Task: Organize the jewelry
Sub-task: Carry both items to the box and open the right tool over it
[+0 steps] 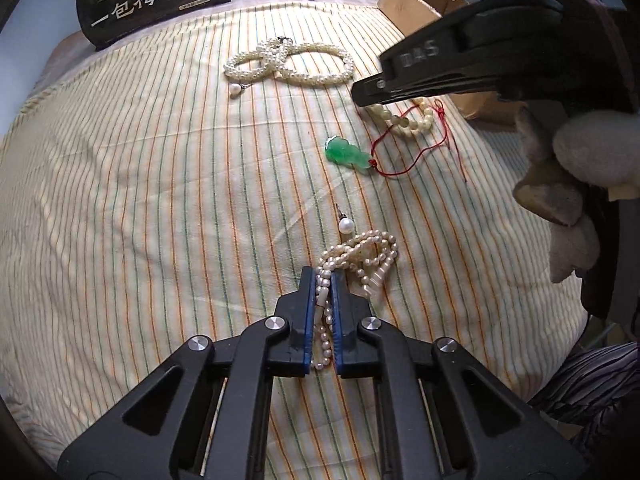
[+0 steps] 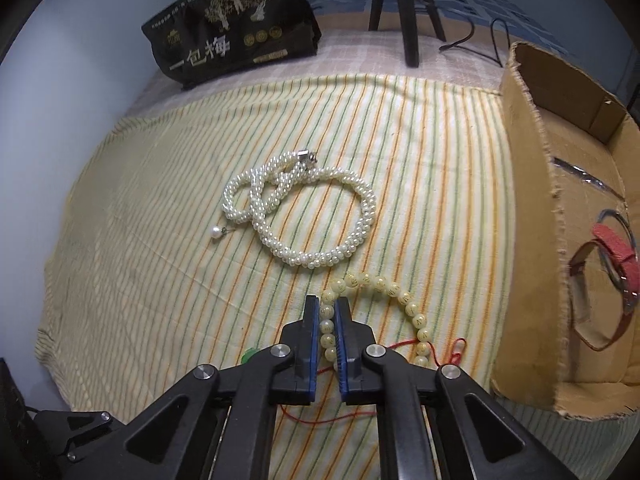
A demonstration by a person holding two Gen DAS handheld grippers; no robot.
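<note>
Left gripper (image 1: 324, 280) pinches a knobbly pearl strand (image 1: 360, 256); right gripper (image 2: 328, 308) clamps round, glossy cream beads (image 2: 380, 284) on striped cloth (image 1: 140, 200).

We see a bench (image 2: 408, 68) draped in a pale yellow cloth (image 2: 160, 240) with thin orange and green stripes. At its far edge stand a black printed bag (image 2: 232, 32) and dark tripod legs (image 2: 408, 12), a black cable (image 2: 480, 36) trailing beside them. A plain bluish-white wall (image 2: 72, 80) rises to the left. An open cardboard box (image 2: 528, 216) sits at the right.
</note>
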